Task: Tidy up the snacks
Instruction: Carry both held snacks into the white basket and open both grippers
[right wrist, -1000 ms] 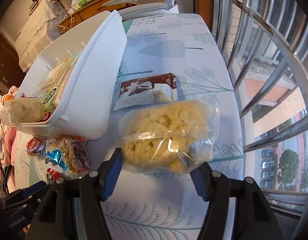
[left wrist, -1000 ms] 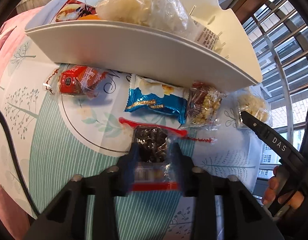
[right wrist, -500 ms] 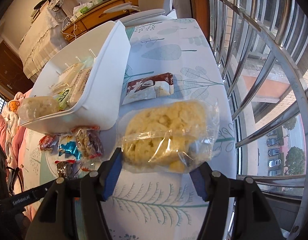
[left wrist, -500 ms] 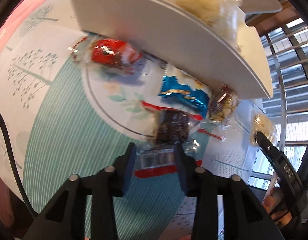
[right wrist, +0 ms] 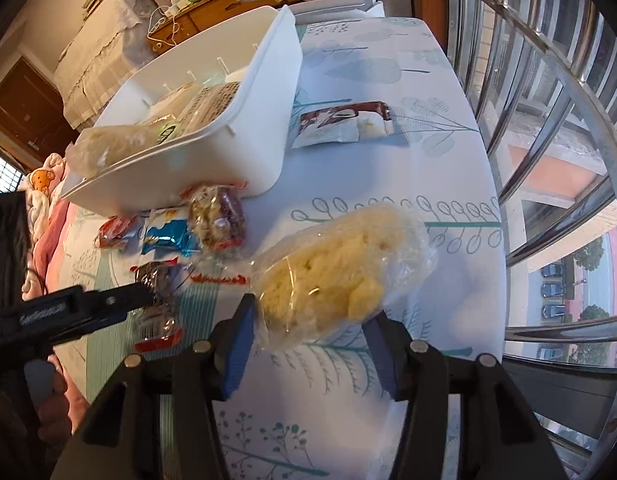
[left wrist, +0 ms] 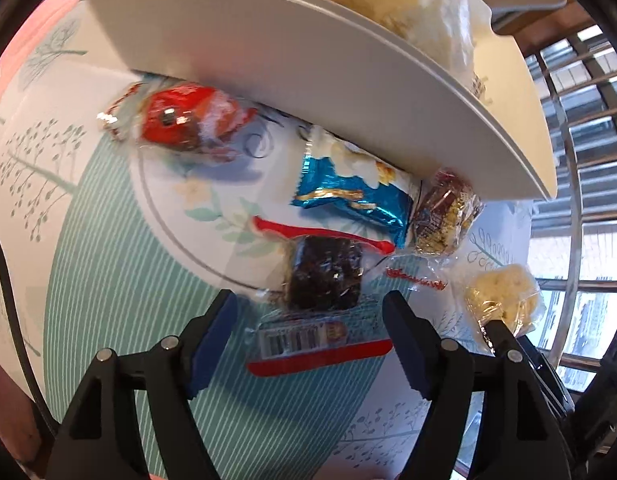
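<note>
A household snack sort is under way on a leaf-printed tablecloth (right wrist: 388, 72), with a white plastic bin (right wrist: 212, 148), already holding several packets, filling the upper left of the right wrist view. The right gripper (right wrist: 308, 344) stands at bottom centre, its jaws spread wide around the near end of a clear plastic bag of pale yellow puffed snack (right wrist: 340, 272); whether the blue pads actually touch the film cannot be told, and the bag appears to rest on the cloth.

In the left wrist view the left gripper (left wrist: 310, 340) is likewise spread wide at lower centre, holding nothing, with a clear red-edged wrapper holding a dark brown cake square (left wrist: 324, 276) lying on the table between and just beyond its tips. Above it, tucked against the bin's wall (left wrist: 308, 68), lie a blue foil packet (left wrist: 348, 196), a red crinkled wrapper (left wrist: 180, 120) at left and a brown-and-clear nut bar wrapper (left wrist: 444, 216) at right. A brown-and-white packet (right wrist: 344, 124) lies apart beside the bin in the right view.

The puffed snack looks light, bulky and easily crushed; its slick film would likely slide, so a gentle hold across the middle seems wiser than a pinch at the loose end. The cake looks soft; its flat sealed margin offers a safer hold.
</note>
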Available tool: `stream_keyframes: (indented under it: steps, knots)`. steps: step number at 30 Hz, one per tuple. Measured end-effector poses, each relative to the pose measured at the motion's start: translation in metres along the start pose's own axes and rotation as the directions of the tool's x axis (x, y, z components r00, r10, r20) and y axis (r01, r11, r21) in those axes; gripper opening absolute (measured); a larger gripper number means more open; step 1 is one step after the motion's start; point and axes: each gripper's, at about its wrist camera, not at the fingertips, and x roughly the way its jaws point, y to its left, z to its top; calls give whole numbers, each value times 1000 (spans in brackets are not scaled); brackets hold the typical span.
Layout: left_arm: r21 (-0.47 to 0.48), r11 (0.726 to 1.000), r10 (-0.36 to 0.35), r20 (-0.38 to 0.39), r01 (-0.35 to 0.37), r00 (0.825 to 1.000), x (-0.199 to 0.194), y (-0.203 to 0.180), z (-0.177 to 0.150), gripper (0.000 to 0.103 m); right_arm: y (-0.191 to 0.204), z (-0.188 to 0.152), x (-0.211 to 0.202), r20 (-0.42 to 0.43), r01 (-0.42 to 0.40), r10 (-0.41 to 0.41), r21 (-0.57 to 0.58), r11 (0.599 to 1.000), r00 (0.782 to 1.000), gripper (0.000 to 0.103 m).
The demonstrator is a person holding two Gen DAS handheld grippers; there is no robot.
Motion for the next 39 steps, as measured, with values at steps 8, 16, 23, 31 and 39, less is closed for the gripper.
stream_keyframes:
  steps: [8, 16, 23, 31, 39]
  knots:
    - [67, 993, 100, -18, -99, 995, 7, -19, 11, 66, -8, 0, -6, 14, 13, -14, 45, 999, 1000, 53]
    - [120, 987, 112, -11, -110, 994, 12, -41, 22, 45, -8, 0, -13, 37, 17, -19, 61, 998, 999, 52]
    - [108, 988, 118, -39, -113, 992, -4, -17, 20, 44, -3, 3, -21, 58, 18, -22, 74, 997, 998, 52]
    - [101, 991, 103, -135, -90, 985, -42, 12, 27, 44, 9, 17, -44, 117, 10, -25, 130, 991, 993, 52]
    - [154, 985, 96, -95, -81, 991, -108, 27, 59, 45, 35, 42, -65, 192, -9, -17, 134, 991, 981, 52]
